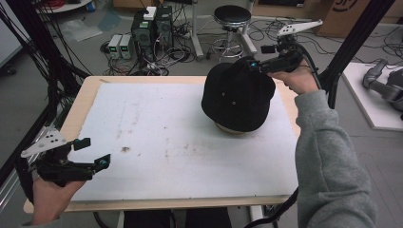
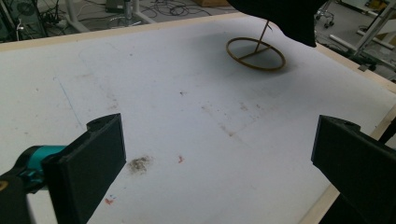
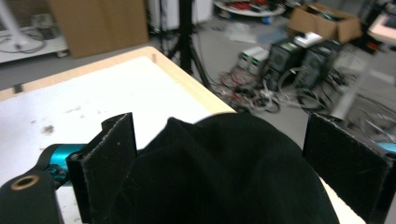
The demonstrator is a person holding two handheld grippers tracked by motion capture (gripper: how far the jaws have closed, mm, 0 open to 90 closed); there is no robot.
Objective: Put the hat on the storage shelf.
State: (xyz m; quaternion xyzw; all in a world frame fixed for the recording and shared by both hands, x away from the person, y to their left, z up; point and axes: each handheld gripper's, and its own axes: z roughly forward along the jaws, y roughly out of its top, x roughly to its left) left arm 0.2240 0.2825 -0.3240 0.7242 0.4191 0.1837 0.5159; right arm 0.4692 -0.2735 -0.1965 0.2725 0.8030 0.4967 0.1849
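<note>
A black fabric cap point(image 1: 237, 97) is seen right of centre in the high view, perched on a thin brass-coloured wire stand with a ring base point(image 2: 256, 53) on the white-covered worktop point(image 1: 157, 142). The right gripper point(image 1: 271, 56) is held at the cap's far upper edge; its fingers point(image 3: 109, 158) are spread wide on either side of the crown, nothing yet gripped. The left gripper point(image 1: 92, 152) is parked at lower left, wide open and empty. A grasp appears to be in hand; closing on the fabric would be called for next.

1 black cap point(image 1: 237, 95), 1 stand point(image 2: 256, 53), 2 grippers
</note>
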